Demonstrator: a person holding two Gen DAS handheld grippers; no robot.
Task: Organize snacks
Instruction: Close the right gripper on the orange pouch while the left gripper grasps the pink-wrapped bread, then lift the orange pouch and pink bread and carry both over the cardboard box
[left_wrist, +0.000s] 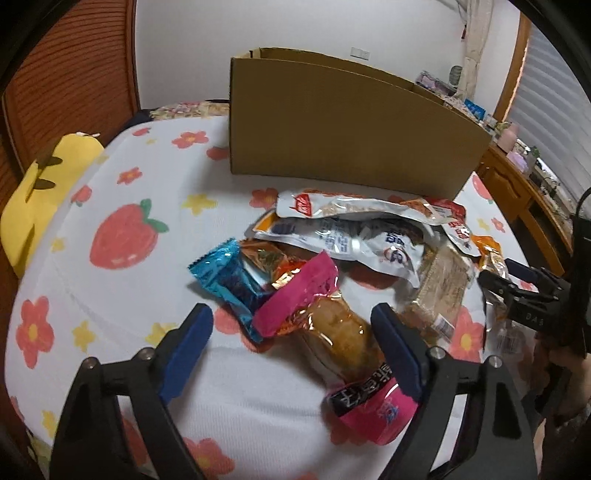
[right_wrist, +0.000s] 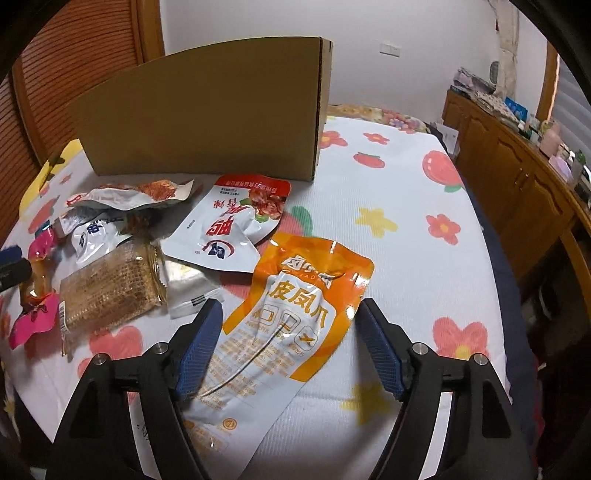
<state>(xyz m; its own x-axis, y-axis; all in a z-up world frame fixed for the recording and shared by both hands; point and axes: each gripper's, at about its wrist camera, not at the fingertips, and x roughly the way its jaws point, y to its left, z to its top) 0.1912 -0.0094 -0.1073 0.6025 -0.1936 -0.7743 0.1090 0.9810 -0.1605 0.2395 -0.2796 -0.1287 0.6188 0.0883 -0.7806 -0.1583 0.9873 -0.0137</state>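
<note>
Several snack packets lie in a pile on a bed with a flower-print sheet (left_wrist: 110, 295), in front of a tall cardboard box (left_wrist: 332, 136). My left gripper (left_wrist: 295, 332) is open, its fingers either side of a clear packet with pink ends (left_wrist: 332, 332). A blue packet (left_wrist: 229, 280) lies beside it. My right gripper (right_wrist: 288, 332) is open, its fingers either side of an orange and white pouch (right_wrist: 295, 314). The right gripper also shows in the left wrist view (left_wrist: 495, 277). The box (right_wrist: 207, 118) stands behind the pile.
A white and red pouch (right_wrist: 229, 225), a clear packet of brown wafers (right_wrist: 110, 291) and silver pouches (left_wrist: 351, 236) lie in the pile. A yellow pillow (left_wrist: 40, 192) lies at the left. A wooden cabinet (right_wrist: 517, 177) runs along the right of the bed.
</note>
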